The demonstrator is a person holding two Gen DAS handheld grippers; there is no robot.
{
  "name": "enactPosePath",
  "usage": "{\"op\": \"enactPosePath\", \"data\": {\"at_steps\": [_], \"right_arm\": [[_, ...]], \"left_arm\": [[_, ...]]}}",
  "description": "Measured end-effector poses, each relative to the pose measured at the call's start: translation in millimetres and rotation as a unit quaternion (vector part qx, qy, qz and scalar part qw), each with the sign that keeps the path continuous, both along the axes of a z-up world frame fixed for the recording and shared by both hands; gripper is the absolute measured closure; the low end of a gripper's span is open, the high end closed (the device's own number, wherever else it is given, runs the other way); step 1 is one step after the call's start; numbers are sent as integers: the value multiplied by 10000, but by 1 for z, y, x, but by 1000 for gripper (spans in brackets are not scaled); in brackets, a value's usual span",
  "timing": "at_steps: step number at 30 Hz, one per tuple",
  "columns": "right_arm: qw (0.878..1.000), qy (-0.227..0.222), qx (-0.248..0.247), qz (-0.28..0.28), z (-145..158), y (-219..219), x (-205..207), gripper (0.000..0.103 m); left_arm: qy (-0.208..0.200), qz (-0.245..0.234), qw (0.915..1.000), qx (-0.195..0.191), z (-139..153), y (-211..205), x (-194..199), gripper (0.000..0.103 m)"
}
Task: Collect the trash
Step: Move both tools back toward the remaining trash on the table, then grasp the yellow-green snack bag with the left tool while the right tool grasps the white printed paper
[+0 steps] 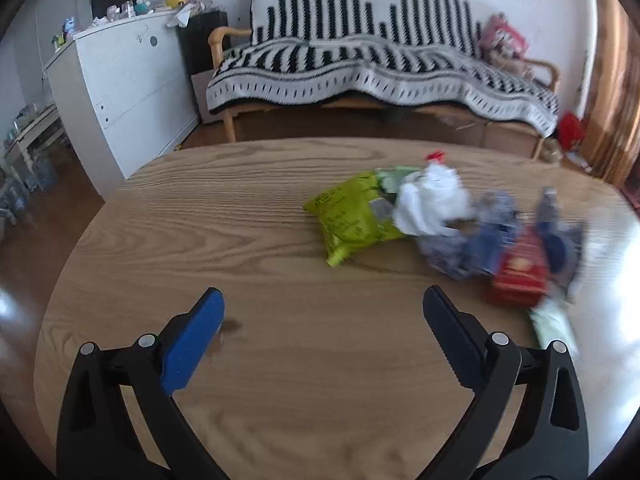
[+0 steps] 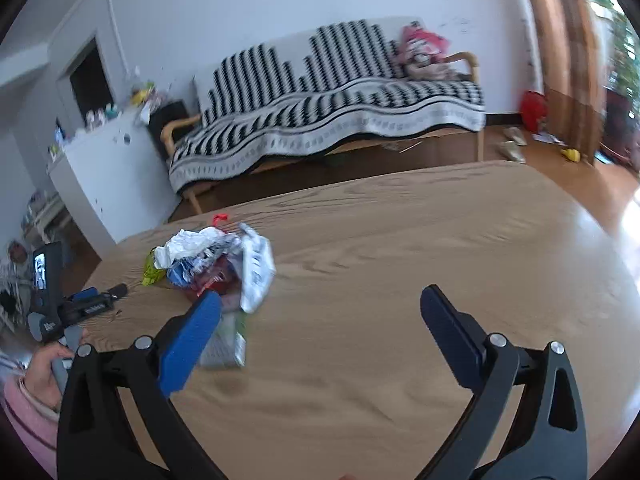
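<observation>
A: Background? Wooden sofa [image 1: 384, 76] against the far wall, black-and-white striped blanket [image 1: 360, 60] draped over seat and back.
B: Pink cushion [image 1: 502, 38] at the sofa's right end. White cabinet [image 1: 120, 92] left of it, cluttered top.
A: Red bag [image 2: 534, 110] on the floor by the brown curtain [image 2: 568, 60].
B: Black speaker-like box [image 1: 202, 40] between cabinet and sofa.
</observation>
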State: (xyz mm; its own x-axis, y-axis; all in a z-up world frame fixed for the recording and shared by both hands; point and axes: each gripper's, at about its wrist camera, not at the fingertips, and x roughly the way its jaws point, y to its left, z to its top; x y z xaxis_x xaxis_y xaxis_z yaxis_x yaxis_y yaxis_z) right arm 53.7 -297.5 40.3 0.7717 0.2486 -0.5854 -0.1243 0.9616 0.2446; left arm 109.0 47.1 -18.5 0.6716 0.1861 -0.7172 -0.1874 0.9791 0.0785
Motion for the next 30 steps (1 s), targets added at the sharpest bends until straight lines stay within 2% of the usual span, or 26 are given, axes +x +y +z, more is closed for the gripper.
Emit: {"op": "enactPosePath", "data": {"at_steps": [7, 12, 14, 17, 21, 26, 28, 30], "right_arm": [[9976, 343, -412, 429, -28, 73, 83, 6], [9972, 463, -419, 411, -44, 95, 120, 6], [9975, 410, -416, 391, -47, 101, 125, 6], [9983, 361, -321, 316, -58, 103, 128, 6], [9965, 523, -498, 421, -74, 106, 133, 6], [9963, 614, -497, 333, -86, 89, 133, 6], [9965, 597, -484, 319, -87, 83, 133, 6], [9968, 603, -417, 330, -87, 80, 132, 6]], "left_arm": [[234, -165, 9996, -11, -30, 2, 65, 6], [57, 27, 9997, -248, -25, 10, 96, 6], [21, 61, 9998, -189, -25, 14, 107, 6], [41, 121, 9999, -100, -29, 21, 108, 6], [201, 307, 9993, -78, -39, 46, 106, 6], [319, 452, 9984, 68, -44, 74, 90, 6], [341, 449, 9984, -21, -42, 79, 81, 6], [229, 370, 9987, -268, -35, 80, 70, 6]]}}
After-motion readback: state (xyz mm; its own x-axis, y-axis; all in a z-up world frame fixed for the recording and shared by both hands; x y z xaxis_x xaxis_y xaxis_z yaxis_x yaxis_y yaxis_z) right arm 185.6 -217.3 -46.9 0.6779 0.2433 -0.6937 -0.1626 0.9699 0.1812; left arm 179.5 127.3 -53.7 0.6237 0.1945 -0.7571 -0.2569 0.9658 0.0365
